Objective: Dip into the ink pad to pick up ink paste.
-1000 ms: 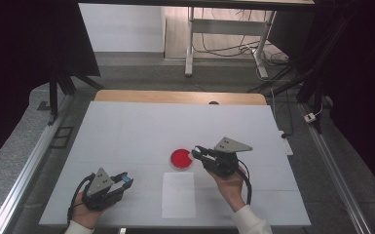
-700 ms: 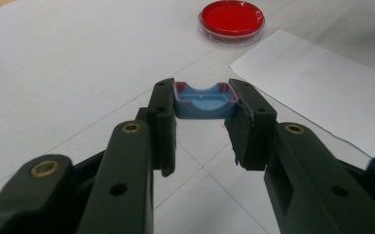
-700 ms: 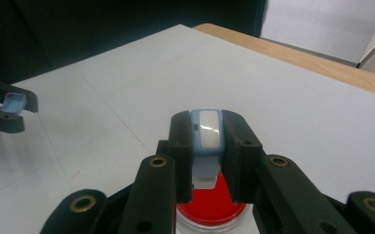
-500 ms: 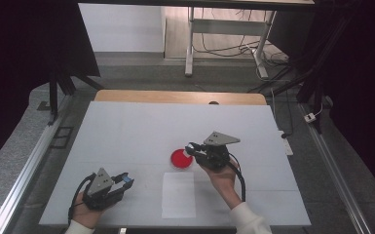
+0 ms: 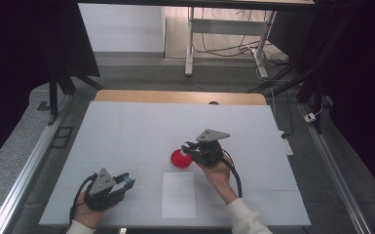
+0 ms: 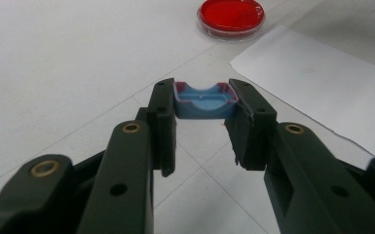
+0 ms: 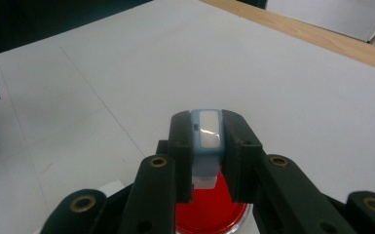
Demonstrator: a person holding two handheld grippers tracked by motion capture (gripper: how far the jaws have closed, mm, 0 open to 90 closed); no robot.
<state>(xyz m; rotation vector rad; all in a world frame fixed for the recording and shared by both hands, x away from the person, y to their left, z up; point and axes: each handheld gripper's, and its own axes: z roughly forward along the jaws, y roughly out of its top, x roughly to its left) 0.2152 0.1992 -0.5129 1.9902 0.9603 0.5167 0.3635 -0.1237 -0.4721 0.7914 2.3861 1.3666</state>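
The right hand-held gripper is pinching a small blue-and-white piece just above the red dish on the tabletop; the left hand-held gripper is clamping a blue holder, near the paper
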